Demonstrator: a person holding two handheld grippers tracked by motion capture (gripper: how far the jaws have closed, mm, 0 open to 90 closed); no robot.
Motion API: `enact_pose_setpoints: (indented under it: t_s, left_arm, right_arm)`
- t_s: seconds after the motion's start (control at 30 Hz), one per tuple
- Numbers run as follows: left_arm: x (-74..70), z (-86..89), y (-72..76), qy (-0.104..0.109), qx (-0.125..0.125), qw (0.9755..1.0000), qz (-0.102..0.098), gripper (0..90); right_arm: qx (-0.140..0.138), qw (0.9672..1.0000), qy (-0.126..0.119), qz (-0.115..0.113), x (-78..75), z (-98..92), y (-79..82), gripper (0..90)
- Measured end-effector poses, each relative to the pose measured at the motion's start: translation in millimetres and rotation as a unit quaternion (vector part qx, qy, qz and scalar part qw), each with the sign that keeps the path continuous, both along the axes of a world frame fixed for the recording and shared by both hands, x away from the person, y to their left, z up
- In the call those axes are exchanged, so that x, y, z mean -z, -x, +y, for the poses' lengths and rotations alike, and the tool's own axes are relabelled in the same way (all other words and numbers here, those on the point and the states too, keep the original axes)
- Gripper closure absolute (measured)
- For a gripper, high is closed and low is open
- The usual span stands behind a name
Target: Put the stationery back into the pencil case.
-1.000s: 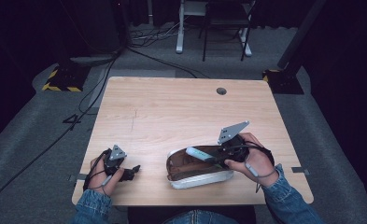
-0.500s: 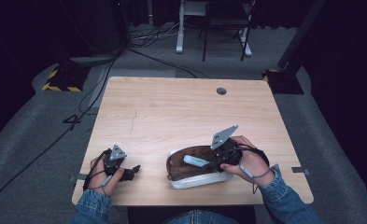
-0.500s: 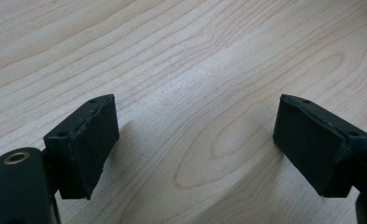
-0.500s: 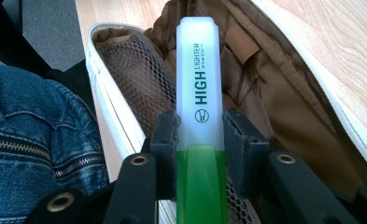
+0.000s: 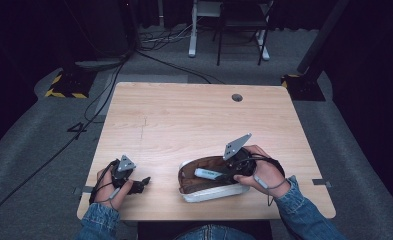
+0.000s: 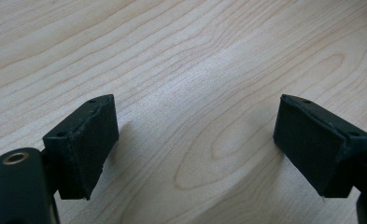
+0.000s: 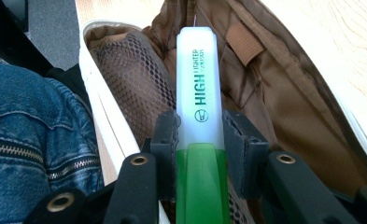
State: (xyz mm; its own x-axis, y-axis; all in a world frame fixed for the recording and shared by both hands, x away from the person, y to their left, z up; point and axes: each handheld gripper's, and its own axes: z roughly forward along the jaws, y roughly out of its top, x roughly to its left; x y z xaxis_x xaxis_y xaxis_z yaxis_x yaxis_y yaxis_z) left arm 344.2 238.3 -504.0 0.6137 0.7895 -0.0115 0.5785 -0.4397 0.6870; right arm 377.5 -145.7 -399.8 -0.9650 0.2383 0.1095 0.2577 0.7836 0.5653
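Note:
An open pencil case (image 5: pixel 204 192), white outside with a brown lining (image 7: pixel 284 107), lies near the table's front edge. My right gripper (image 5: pixel 223 173) reaches into it from the right, shut on a green highlighter (image 7: pixel 198 126) with a pale cap. The highlighter (image 5: pixel 208 174) lies nearly level over the case's inside, cap toward the left. A mesh pocket (image 7: pixel 137 93) shows on the case's wall. My left gripper (image 5: pixel 143 182) rests on the wood at the front left, open, with bare table between its pads (image 6: pixel 85 140).
The wooden table (image 5: pixel 184 120) has a round cable hole (image 5: pixel 237 97) at the back right. A denim jacket (image 7: pixel 27 135) is close to the case on the person's side. Cables and a chair base stand on the floor beyond the table.
My right gripper has moved left and down with the highlighter, bringing it lower into the open case. The left gripper has stayed in place.

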Motion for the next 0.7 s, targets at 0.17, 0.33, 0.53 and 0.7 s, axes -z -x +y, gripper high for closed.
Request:
enact_pose_setpoints:
  t_s: [0.17, 0.33, 0.53, 0.7]
  left_arm:
    - [0.0, 0.0, 0.0, 0.0, 0.0, 1.0, 0.0, 14.2]
    - [-0.1, 0.1, 0.0, 0.0, 0.0, 1.0, 0.0, 14.2]
    - [0.0, 0.1, -0.1, 0.0, 0.0, 1.0, 0.0, 14.2]
    - [0.0, 0.0, 0.0, 0.0, 0.0, 1.0, 0.0, 14.2]
  right_arm:
    - [-0.009, 0.9994, -0.011, -0.033, 4.3, 2.6, -3.0, 56.5]
    - [-0.005, 0.9983, -0.028, -0.051, 2.1, 1.3, -3.1, 48.3]
    - [0.011, 0.9968, -0.051, -0.061, -6.3, -4.4, -1.9, 43.0]
    - [0.032, 0.9937, -0.08, -0.071, -18.8, -14.3, -1.5, 40.6]
